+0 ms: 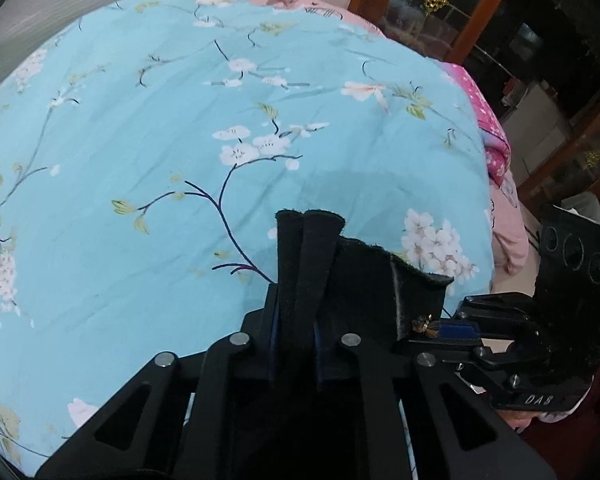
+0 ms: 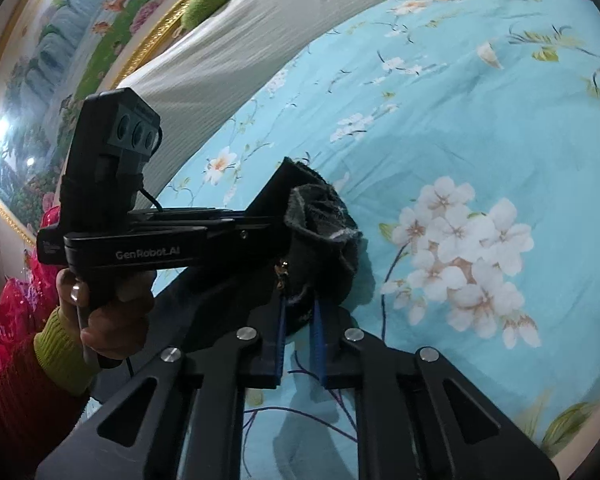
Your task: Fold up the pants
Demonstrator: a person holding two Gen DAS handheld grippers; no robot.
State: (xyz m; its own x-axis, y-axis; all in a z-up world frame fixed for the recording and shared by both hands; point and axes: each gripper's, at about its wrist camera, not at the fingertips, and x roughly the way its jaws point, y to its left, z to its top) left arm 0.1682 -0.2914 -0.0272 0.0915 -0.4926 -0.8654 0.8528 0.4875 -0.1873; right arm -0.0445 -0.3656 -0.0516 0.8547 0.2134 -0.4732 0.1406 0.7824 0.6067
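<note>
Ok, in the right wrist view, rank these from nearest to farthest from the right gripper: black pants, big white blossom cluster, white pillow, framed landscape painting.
1. black pants: clamped in the right gripper, straight ahead.
2. big white blossom cluster: on the blue quilt, just right of the pants.
3. white pillow: upper left, at the quilt's far edge.
4. framed landscape painting: behind the pillow, far left.

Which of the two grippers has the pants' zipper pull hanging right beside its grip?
The right gripper: the gold zipper pull dangles just above its left pad. The left gripper pinches a plain folded edge of the black pants.
</note>
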